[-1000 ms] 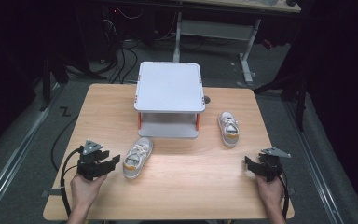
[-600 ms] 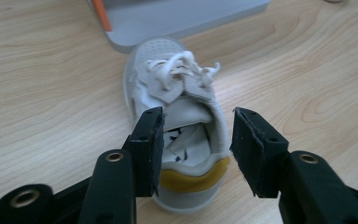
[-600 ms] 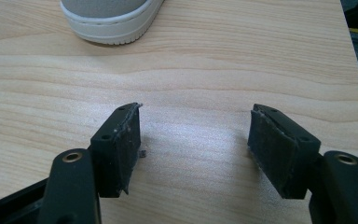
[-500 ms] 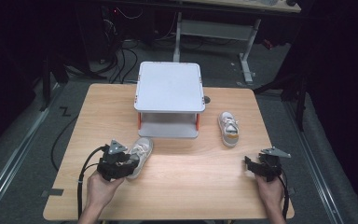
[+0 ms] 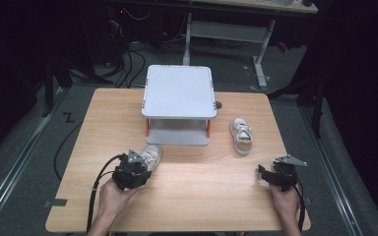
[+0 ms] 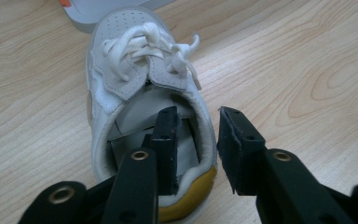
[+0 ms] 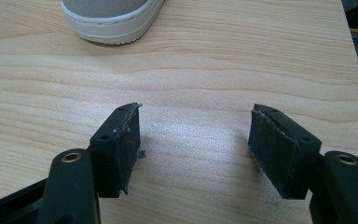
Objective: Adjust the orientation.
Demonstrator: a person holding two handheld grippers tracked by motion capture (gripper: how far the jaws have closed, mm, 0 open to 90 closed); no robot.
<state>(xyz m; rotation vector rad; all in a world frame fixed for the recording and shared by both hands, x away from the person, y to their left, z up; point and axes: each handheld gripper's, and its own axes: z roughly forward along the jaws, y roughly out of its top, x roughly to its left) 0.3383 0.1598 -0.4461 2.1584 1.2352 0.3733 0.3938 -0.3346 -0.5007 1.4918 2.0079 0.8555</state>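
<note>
From the high view, the left hand-held gripper [image 5: 140,169] sits at the heel of a small shoe [image 5: 150,155] on the tabletop [image 5: 202,196]. The left gripper view shows one jaw inside the shoe [image 6: 140,93] and one outside its heel wall; the jaws have just been closing and do not yet pinch it. In the right gripper view the right hand-held gripper [image 7: 196,135] is wide apart over bare wood, a second shoe [image 7: 112,16] lying ahead.

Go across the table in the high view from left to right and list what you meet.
Left gripper, closing on the heel of the left sneaker → white two-tier shelf → right sneaker → right gripper, jaws open over bare table.
</note>
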